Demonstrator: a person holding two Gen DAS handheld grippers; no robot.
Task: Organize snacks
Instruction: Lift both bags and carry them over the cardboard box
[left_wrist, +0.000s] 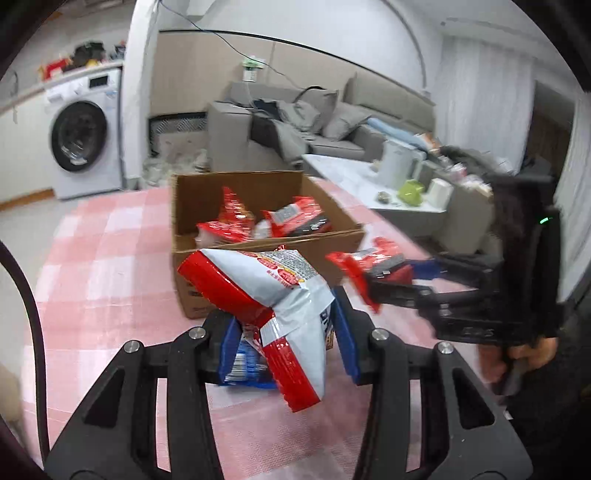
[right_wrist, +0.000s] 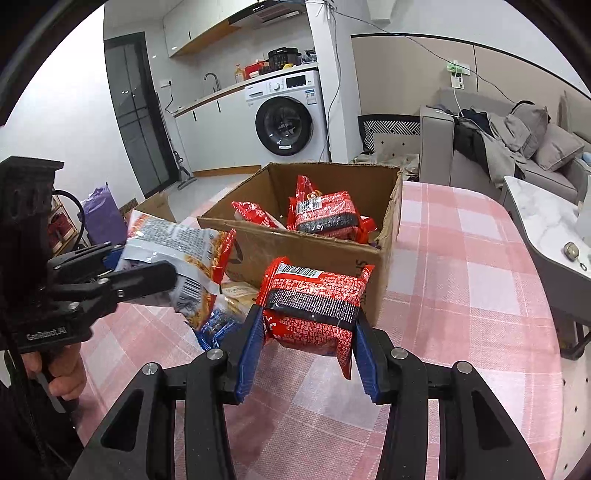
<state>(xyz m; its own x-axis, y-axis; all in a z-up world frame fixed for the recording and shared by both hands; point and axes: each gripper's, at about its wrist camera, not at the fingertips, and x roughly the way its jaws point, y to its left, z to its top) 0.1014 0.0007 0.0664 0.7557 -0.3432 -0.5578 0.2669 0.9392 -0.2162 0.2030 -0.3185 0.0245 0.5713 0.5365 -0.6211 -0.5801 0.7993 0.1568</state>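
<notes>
My left gripper (left_wrist: 286, 339) is shut on a white and red snack bag (left_wrist: 273, 291), held above the pink checked tablecloth (left_wrist: 103, 266) in front of the open cardboard box (left_wrist: 258, 184). The same bag (right_wrist: 173, 243) and the left gripper (right_wrist: 144, 273) show at the left in the right wrist view. My right gripper (right_wrist: 306, 350) is shut on a red noodle packet (right_wrist: 314, 306) just before the box (right_wrist: 321, 247). It also appears at the right of the left wrist view, where the right gripper (left_wrist: 402, 273) holds that red packet (left_wrist: 369, 266). Several red packets (right_wrist: 325, 214) lie inside the box.
A blue-printed packet (right_wrist: 218, 321) lies on the cloth beside the box. A washing machine (right_wrist: 286, 114), a grey sofa (right_wrist: 517, 147) and a white marble side table (right_wrist: 546, 218) stand beyond the round table. A hand (right_wrist: 66, 373) grips the left tool's handle.
</notes>
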